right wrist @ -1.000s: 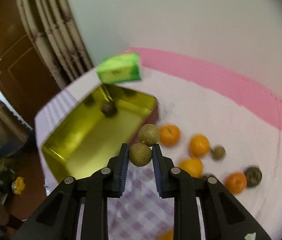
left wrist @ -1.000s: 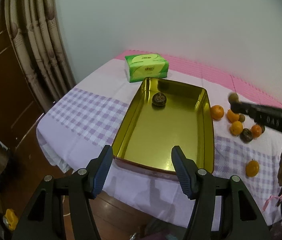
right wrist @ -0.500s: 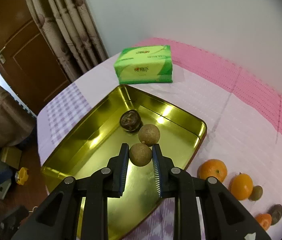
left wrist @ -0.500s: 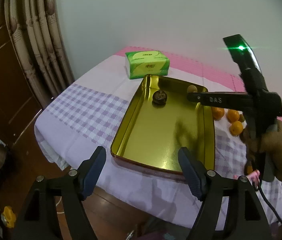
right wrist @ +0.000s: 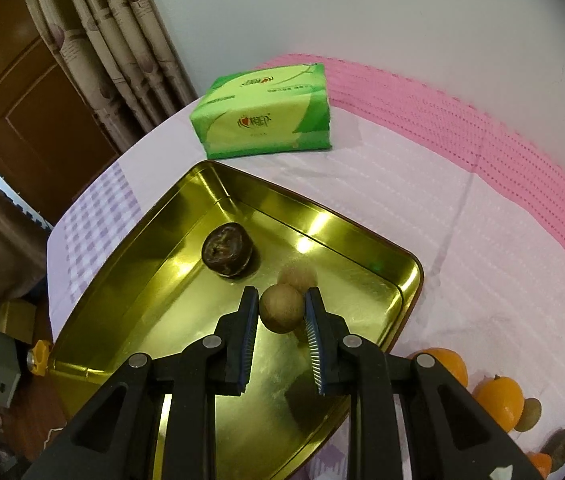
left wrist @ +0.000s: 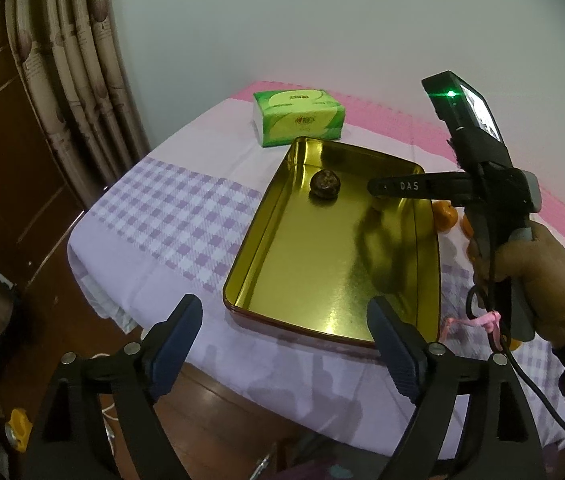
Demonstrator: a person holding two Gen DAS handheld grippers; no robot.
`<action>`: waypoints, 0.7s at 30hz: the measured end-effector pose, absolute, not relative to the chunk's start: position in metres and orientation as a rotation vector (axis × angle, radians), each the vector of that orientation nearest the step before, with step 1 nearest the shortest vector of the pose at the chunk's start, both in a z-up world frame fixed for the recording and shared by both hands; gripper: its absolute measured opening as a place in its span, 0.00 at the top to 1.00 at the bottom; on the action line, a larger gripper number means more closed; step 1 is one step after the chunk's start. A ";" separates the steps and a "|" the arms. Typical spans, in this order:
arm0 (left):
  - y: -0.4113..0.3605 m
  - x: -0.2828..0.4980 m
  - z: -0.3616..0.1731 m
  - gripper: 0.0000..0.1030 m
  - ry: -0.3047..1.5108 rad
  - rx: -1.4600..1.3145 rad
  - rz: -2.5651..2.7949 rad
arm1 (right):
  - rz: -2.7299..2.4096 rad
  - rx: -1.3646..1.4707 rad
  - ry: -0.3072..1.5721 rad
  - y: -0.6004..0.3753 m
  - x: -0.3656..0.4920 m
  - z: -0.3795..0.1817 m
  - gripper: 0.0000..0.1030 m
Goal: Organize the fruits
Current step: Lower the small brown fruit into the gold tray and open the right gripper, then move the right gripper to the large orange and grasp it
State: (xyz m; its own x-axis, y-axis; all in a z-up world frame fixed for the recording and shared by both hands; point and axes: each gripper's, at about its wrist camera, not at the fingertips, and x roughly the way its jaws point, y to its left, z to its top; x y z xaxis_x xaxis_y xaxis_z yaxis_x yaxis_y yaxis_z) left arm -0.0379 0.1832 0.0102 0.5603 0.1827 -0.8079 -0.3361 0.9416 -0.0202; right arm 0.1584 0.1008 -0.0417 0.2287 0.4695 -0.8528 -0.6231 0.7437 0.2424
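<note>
A gold metal tray [left wrist: 242,280] [right wrist: 130,280] lies on the checked cloth. One dark wrinkled fruit [left wrist: 324,185] [right wrist: 226,254] rests near its far end. My right gripper [right wrist: 280,294] is shut on a tan round fruit [right wrist: 281,314] low over the tray's far right part. A second, blurred tan shape [right wrist: 297,278] shows just beyond it; whether it is joined or a reflection I cannot tell. In the left wrist view a hand holds the right gripper [left wrist: 376,189] over the tray. My left gripper [left wrist: 284,308] hangs before the tray's near rim, its jaws opening with nothing between them.
A green tissue pack [left wrist: 298,118] [right wrist: 262,120] stands behind the tray. Oranges [right wrist: 498,400] [left wrist: 444,214] and small brown fruits [right wrist: 528,414] lie on the cloth right of the tray. The table's near edge drops to a wooden floor; curtains and a door are at the left.
The right gripper carried the tan fruit left from above the loose fruits to over the tray, and lower. The left gripper's jaws spread wider; it stayed in place.
</note>
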 end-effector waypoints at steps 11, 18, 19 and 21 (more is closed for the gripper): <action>0.182 -0.036 0.006 0.14 0.957 -0.163 0.302 | 0.761 -0.121 1.074 0.098 0.159 -0.034 0.72; 0.182 -0.035 0.005 0.09 0.967 -0.163 0.308 | 0.811 0.026 0.982 0.063 0.140 0.004 0.43; 0.182 -0.035 0.005 0.08 0.970 -0.166 0.308 | 0.818 0.040 0.967 0.056 0.133 0.009 0.42; 0.181 -0.035 0.005 0.08 0.979 -0.171 0.297 | 0.825 0.048 0.937 0.042 0.118 0.017 0.38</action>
State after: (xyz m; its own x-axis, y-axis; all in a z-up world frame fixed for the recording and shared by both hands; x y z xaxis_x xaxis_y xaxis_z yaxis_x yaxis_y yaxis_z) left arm -0.0351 0.1810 0.0045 0.5216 0.1700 -0.8361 -0.3230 0.9463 -0.0091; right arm 0.1185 0.0421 0.0173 0.3169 0.6461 -0.6943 -0.6068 0.7008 0.3751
